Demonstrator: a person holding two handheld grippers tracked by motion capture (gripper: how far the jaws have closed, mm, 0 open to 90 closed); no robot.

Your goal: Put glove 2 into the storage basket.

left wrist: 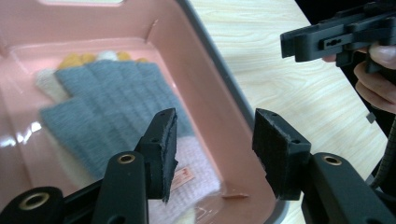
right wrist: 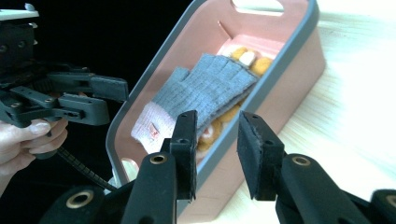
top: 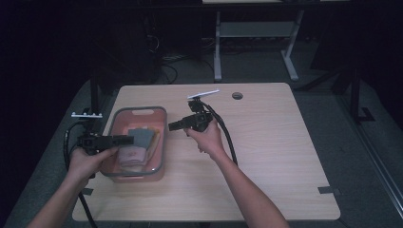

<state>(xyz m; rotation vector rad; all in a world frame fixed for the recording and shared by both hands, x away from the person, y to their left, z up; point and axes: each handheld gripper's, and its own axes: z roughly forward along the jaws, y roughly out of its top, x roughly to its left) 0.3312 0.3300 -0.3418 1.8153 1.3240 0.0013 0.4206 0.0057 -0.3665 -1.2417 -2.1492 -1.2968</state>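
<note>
Scene: a pink bin (top: 163, 142) with a grey rim sits on the left part of the tabletop (top: 266, 156); a grey knit glove (left wrist: 105, 100) lies in it on top of other knitwear.

Glove: flat on the bin floor, its long axis along the bin's length, pale pink cuff toward the person's end, fingertips toward the far handle slot.

Left gripper (top: 124, 139): fingers (left wrist: 161, 151) part-open with nothing between them, poised over the bin's left rim, pointing in at the cuff end.

Right gripper (top: 175, 125): fingers (right wrist: 187, 154) part-open and empty, just outside the right wall, aimed across it.

Key relation: the glove lies between the two grippers, below both; the left one is nearer (already above the bin's inside).
</note>
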